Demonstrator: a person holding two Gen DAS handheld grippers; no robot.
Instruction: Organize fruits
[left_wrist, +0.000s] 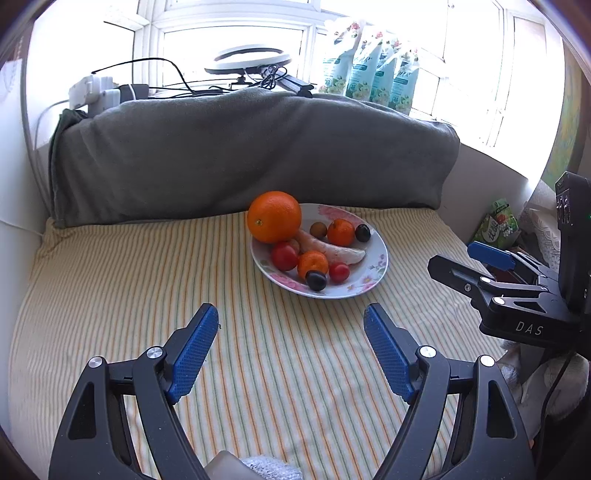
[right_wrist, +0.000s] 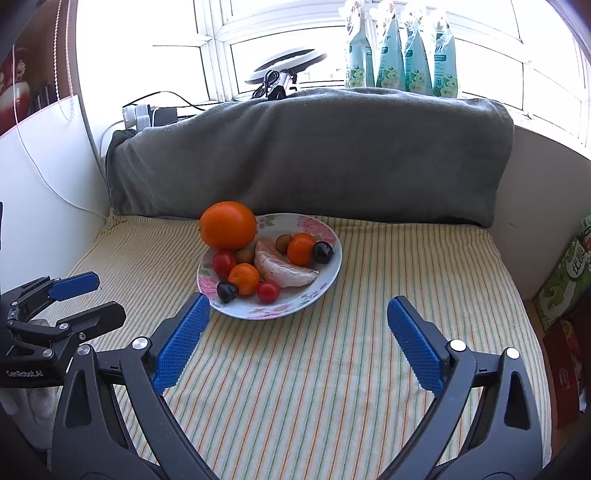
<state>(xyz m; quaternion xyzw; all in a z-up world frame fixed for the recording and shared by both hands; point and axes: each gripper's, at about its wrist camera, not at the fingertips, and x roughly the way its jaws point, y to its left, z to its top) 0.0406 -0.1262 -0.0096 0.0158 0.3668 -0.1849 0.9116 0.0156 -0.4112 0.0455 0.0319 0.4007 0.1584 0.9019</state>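
Note:
A white floral plate (left_wrist: 373, 269) (right_wrist: 328, 273) sits on the striped cloth and holds several fruits. A big orange (left_wrist: 274, 216) (right_wrist: 228, 225) rests on its far left rim. A pomelo wedge (left_wrist: 338, 252) (right_wrist: 282, 267) lies in the middle, with small mandarins (left_wrist: 341, 232) (right_wrist: 243, 277), red cherry tomatoes (left_wrist: 339, 272) (right_wrist: 268, 291) and dark grapes (left_wrist: 316, 280) (right_wrist: 226, 291) around it. My left gripper (left_wrist: 291, 317) is open and empty, in front of the plate. My right gripper (right_wrist: 297, 308) is open and empty, just in front of the plate. It also shows from the side in the left wrist view (left_wrist: 461, 258).
A striped cloth (left_wrist: 147, 277) (right_wrist: 406, 266) covers the surface. A grey blanket-covered bulk (left_wrist: 240, 155) (right_wrist: 314, 155) stands behind the plate. Green boxes (right_wrist: 561, 284) stand at the right edge. Pouches (right_wrist: 402, 51), a ring light and cables are on the windowsill. A white wall is on the left.

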